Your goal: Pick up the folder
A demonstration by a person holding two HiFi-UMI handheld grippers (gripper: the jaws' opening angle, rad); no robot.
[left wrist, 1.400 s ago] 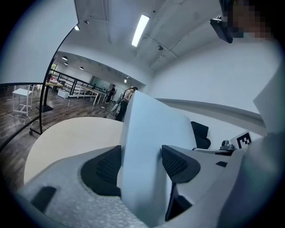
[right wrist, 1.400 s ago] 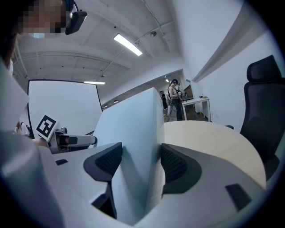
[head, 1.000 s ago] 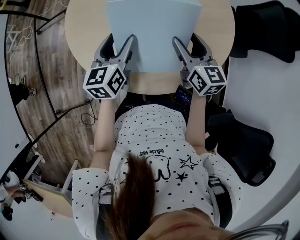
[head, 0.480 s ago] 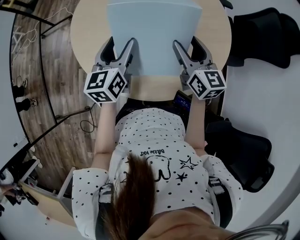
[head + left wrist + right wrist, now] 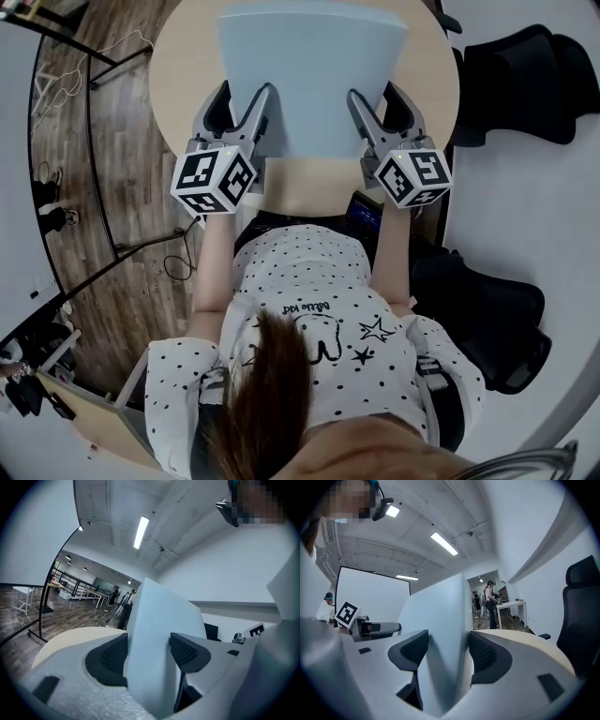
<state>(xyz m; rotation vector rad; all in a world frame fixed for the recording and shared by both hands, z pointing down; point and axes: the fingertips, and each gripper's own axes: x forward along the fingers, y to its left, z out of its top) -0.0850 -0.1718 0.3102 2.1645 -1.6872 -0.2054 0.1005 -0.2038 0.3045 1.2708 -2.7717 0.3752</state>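
Observation:
A light blue folder [image 5: 309, 80] is held over the round beige table [image 5: 178, 66] by its near edge, a gripper near each corner. My left gripper [image 5: 242, 94] is shut on its left side and my right gripper [image 5: 375, 94] is shut on its right side. In the left gripper view the folder [image 5: 159, 634] stands pinched between the dark pads of the left gripper [image 5: 147, 651]. The right gripper view likewise has the folder [image 5: 440, 630] clamped in the right gripper [image 5: 447, 653]. Whether the folder's far edge touches the table I cannot tell.
Black office chairs stand to the right, one [image 5: 525, 56] by the table and one [image 5: 497, 309] beside the person. A dark device [image 5: 364, 211] sits below the table's near edge. Wooden floor with black rails and cables [image 5: 84, 141] lies to the left.
The table, folder and both grippers have slid down a little in the head view, and the folder's far edge has come into sight. Both grippers keep their hold.

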